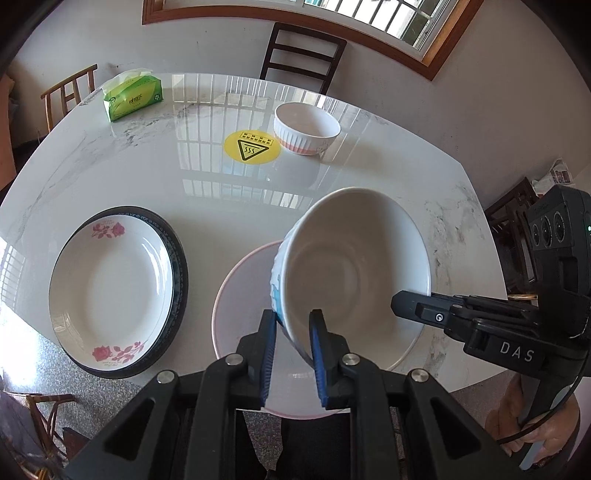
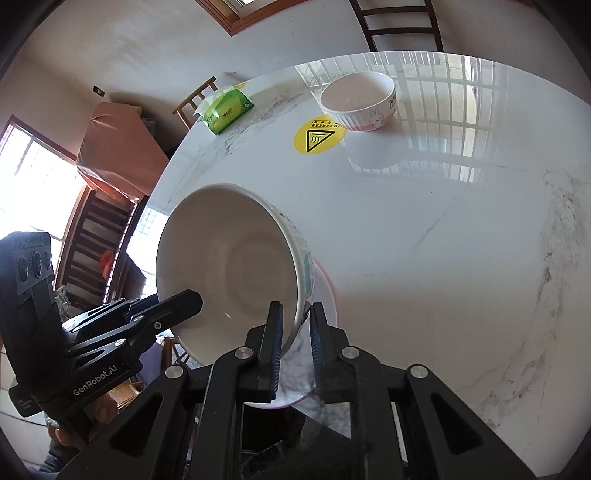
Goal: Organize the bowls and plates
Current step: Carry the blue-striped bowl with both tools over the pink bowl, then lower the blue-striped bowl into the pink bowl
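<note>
Item: big bowl, frame centre, tilted above the pink plate. You are clamping its rim with the left gripper and the right gripper. Next: carrying it to the small bowl, upper centre, likely.

Home dining room: marble table, wooden chairs (barred window behind).

Two bowls: a large white ceramic bowl and a small ribbed white bowl with a pink base. Three plates: a rose-patterned white plate, a dark-rimmed plate beneath, a pink-edged white plate. One green tissue pack.
</note>
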